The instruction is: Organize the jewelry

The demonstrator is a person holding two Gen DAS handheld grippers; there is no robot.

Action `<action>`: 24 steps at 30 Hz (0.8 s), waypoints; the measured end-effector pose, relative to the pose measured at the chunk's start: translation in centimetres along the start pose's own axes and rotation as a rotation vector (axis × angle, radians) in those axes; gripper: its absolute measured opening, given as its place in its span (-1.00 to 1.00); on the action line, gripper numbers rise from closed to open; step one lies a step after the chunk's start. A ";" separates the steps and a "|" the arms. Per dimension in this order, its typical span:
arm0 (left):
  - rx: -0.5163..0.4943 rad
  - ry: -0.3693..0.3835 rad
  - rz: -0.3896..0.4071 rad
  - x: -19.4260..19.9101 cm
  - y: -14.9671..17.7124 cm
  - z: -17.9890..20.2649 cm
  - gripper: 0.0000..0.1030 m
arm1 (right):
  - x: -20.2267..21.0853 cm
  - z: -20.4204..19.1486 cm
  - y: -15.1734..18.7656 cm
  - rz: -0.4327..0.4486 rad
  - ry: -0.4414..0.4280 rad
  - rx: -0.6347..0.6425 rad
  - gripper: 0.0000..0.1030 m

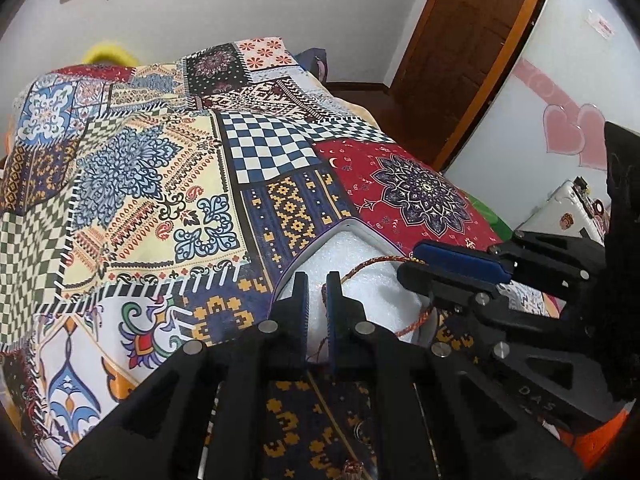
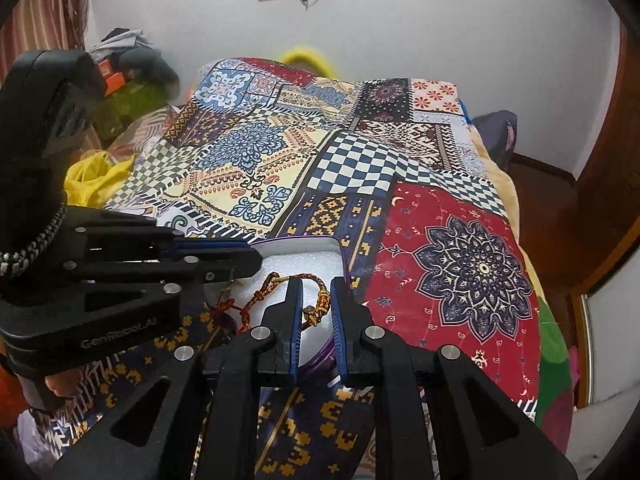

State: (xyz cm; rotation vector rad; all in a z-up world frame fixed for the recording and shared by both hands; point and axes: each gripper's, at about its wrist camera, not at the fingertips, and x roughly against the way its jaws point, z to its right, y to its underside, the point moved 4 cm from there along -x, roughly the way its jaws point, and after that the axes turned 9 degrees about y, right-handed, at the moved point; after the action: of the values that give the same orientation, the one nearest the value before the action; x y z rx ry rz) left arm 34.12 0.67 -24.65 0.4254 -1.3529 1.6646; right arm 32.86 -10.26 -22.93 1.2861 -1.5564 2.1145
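Braided red-gold cord bracelet [image 2: 280, 292], beaded, on white foam in tin box [image 2: 336, 246]; right gripper [image 2: 316, 320] jaws apart astride it; left gripper [image 1: 318, 304] jaws narrowly apart.

I can read two pieces of raised lettering. In my right wrist view, the black body of the left hand-held gripper [image 2: 224, 266] says "GenRobot.AI". In my left wrist view, the right hand-held gripper [image 1: 424, 258] shows "DAS" on its frame. A wall sticker's print is too blurred.
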 end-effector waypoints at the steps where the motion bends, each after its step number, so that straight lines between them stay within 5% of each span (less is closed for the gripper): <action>1: -0.006 -0.005 0.003 0.3 0.0 0.1 -0.86 | 0.1 0.1 0.0 -0.001 0.002 -0.003 -0.71; 6: -0.013 -0.018 0.033 2.1 0.0 0.3 -0.59 | 1.1 0.2 0.0 0.016 0.022 -0.012 -0.40; 24: -0.039 -0.068 0.034 8.1 3.8 2.6 -0.47 | 7.6 0.0 1.5 0.094 0.040 -0.048 -0.39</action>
State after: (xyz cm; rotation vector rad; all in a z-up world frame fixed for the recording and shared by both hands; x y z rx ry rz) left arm 26.13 1.92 -20.01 0.4416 -1.4472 1.6619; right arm 27.42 -13.22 -18.24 1.1706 -1.6707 2.1303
